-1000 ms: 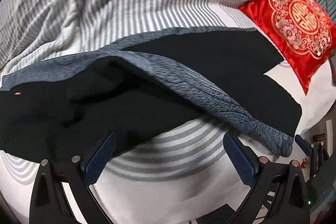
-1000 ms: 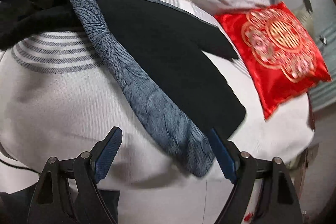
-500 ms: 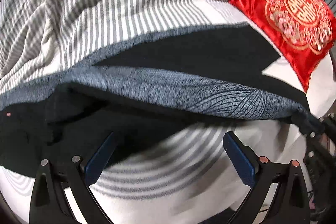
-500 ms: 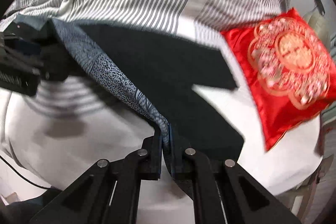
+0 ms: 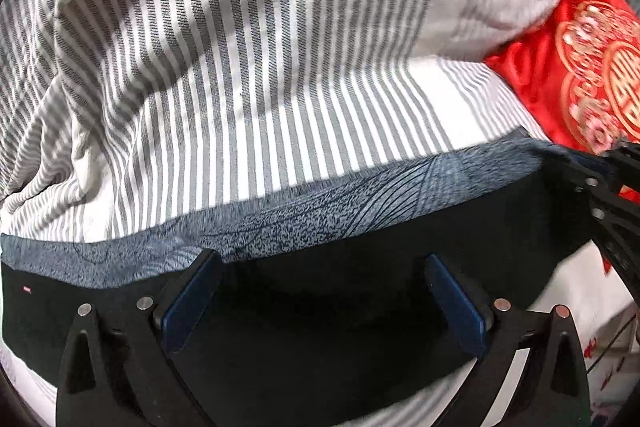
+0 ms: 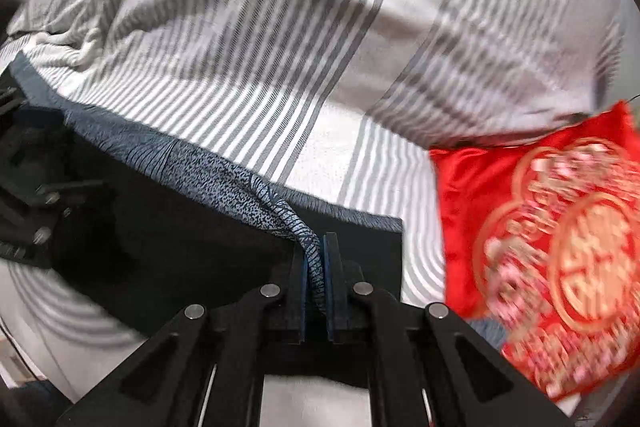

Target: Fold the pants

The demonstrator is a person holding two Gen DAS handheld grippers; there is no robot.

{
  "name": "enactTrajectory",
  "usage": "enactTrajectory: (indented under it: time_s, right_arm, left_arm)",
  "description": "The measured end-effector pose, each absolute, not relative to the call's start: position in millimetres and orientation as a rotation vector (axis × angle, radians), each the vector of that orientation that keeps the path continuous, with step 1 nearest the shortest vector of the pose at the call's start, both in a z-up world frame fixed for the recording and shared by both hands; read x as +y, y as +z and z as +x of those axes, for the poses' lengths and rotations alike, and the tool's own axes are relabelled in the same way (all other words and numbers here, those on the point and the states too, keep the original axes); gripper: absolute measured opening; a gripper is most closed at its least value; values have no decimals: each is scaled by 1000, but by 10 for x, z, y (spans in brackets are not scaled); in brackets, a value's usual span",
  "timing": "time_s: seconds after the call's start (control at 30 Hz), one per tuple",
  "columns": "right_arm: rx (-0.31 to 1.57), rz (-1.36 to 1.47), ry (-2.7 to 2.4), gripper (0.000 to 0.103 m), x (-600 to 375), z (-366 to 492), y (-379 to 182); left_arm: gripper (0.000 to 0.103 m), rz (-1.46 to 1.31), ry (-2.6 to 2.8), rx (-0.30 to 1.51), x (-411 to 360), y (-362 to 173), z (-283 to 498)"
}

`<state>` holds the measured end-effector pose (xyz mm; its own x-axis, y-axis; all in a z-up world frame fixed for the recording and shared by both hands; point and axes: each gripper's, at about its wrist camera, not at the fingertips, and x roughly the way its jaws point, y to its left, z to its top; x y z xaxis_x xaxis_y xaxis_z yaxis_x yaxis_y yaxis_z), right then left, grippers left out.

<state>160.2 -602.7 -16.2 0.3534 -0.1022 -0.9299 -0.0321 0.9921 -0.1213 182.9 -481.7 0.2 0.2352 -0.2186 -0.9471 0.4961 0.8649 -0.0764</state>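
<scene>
The pants are black with a grey-blue patterned side band; they lie across a striped bed. My left gripper is open, its blue pads over the black cloth, holding nothing. My right gripper is shut on the pants' patterned band edge and holds it over the black leg. The right gripper shows at the right edge of the left wrist view; the left gripper shows at the left edge of the right wrist view.
A grey and white striped quilt covers the bed behind the pants and rises in folds. A red embroidered cushion lies to the right, close to the pants' end; it also shows in the left wrist view.
My right gripper closed on the patterned band edge and carried it up and away over the other leg. My left gripper stayed open and moved forward over the black cloth.
</scene>
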Motion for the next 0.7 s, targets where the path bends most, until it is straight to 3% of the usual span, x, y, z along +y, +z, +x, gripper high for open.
enactTrajectory:
  time_s: [0.07, 0.13, 0.2, 0.4, 0.7]
  right_arm:
    - [1264, -100, -18, 13, -6125, 1787, -406]
    - [1322, -61, -13, 42, -6231, 1893, -635]
    - [1339, 4, -28, 61, -6382, 1931, -731]
    - [1286, 313, -92, 70, -6996, 1675, -485]
    - [1329, 581, -157, 70, -7622, 1265, -742]
  left_arm:
    - [102, 266, -470, 1250, -4877, -90, 1904]
    - [102, 274, -436, 1266, -4925, -198, 1976]
    - [102, 282, -409, 1283, -4956, -289, 2037]
    - [102, 281, -379, 1252, -4909, -101, 2041]
    - [102, 317, -398, 1266, -4914, -83, 2018]
